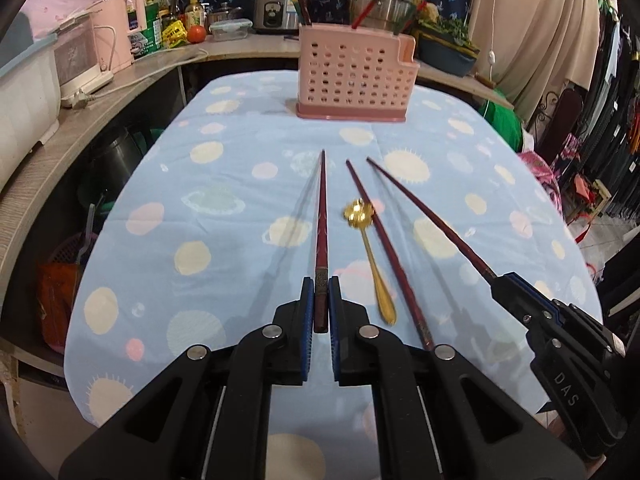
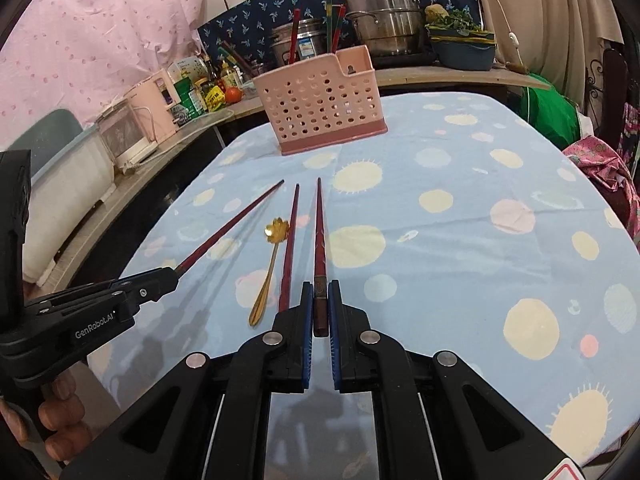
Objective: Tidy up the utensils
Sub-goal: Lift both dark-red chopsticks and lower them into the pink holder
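Observation:
My left gripper is shut on the butt end of a dark red chopstick that points toward the pink perforated utensil holder. My right gripper is shut on a second red chopstick; in the left wrist view this gripper holds that chopstick at the right. A third red chopstick and a gold flower-bowl spoon lie on the cloth between them. The holder has several chopsticks standing in it. In the right wrist view the left gripper is at the left.
The table wears a light blue cloth with planets and suns. A curved counter behind holds steel pots, a rice cooker, bottles, a tomato and pink appliances. Clothes hang at the right.

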A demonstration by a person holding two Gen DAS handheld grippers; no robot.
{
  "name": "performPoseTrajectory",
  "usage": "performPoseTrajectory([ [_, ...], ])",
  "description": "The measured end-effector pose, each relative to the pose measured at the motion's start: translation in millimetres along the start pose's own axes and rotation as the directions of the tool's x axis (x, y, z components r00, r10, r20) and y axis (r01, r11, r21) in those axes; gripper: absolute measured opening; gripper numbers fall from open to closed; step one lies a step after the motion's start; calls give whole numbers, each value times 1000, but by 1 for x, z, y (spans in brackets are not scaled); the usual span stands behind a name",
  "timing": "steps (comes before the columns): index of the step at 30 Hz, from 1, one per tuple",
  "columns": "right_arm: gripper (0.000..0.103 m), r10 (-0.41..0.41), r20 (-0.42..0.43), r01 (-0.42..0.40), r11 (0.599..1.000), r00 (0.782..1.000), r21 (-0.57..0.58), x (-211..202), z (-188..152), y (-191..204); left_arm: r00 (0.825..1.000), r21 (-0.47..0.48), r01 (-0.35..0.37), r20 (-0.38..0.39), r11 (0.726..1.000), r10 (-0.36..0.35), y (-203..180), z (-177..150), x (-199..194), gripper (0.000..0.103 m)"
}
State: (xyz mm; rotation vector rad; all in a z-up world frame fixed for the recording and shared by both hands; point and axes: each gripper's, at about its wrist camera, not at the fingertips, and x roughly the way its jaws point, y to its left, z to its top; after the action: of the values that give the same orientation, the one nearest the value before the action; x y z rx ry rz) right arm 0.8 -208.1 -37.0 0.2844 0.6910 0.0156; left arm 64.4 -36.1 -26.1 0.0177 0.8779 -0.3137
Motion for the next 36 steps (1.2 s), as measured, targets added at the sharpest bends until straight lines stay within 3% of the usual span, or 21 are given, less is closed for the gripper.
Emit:
performPoseTrajectory([
  [13,7,35,162,-46,997,986,66,-30,81,-16,986,-59,24,163,998,-14,14,79,-42,7],
  [30,7,75,227,-102,988,971,113,-22,168,-30,961,-71,52,273,996,-30,22,177,-56,7],
  [36,7,72,300,-99,992,951,75,-28,204,-23,945,-71,69,324,995,-42,21,212,-68,7],
])
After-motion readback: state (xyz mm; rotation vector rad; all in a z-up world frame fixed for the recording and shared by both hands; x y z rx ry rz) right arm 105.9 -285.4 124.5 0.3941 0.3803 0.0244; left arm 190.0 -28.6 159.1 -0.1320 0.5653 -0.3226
